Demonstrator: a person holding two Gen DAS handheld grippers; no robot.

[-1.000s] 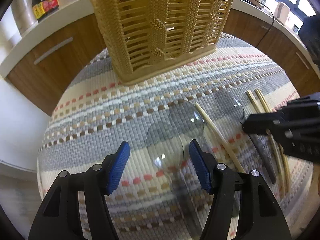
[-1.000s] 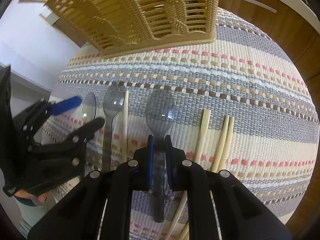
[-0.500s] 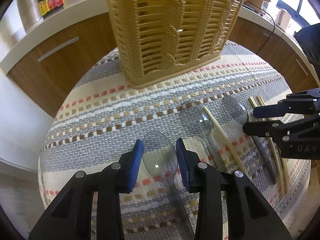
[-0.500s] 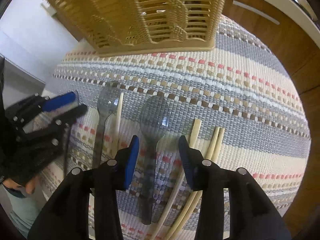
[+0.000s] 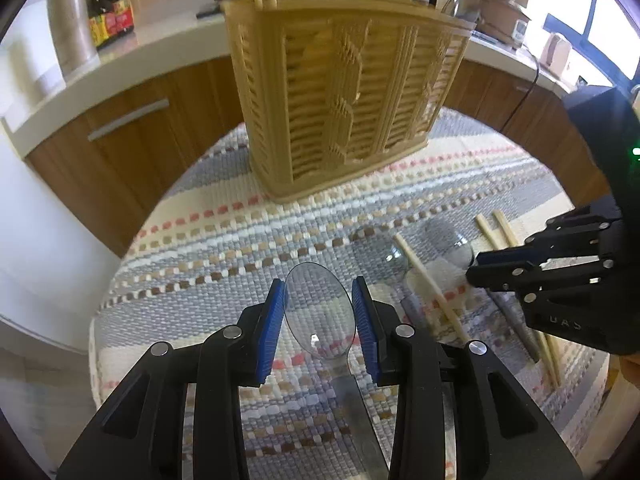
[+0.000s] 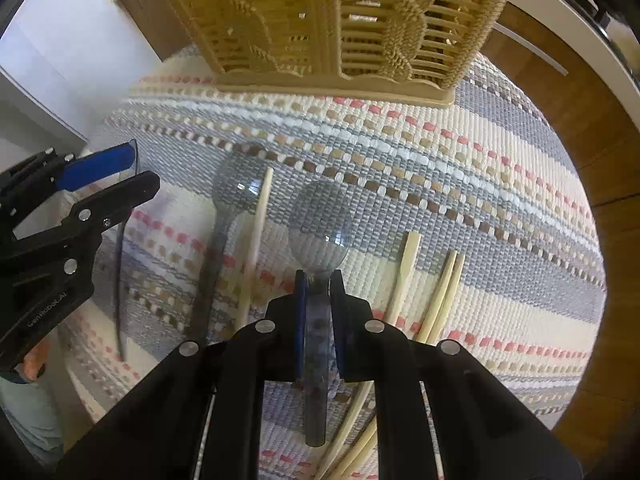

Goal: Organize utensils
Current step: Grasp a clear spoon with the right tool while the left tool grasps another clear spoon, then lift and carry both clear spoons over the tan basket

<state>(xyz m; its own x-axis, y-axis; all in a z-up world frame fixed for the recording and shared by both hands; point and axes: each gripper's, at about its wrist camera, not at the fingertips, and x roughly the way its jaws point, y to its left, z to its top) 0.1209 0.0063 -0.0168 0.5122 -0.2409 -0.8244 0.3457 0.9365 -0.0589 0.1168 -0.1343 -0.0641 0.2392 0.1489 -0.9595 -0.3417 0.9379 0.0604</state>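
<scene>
The left tool [image 5: 319,322], spread a second ago, now pinches a clear spoon [image 5: 320,312] lifted off the striped mat [image 5: 208,264], while the right tool [image 6: 319,306], briefly open, again clamps another spoon's [image 6: 320,224] handle at six o'clock from the basket [image 6: 332,20].

Two close wrist views, shared striped mat [image 5: 224,264]
</scene>
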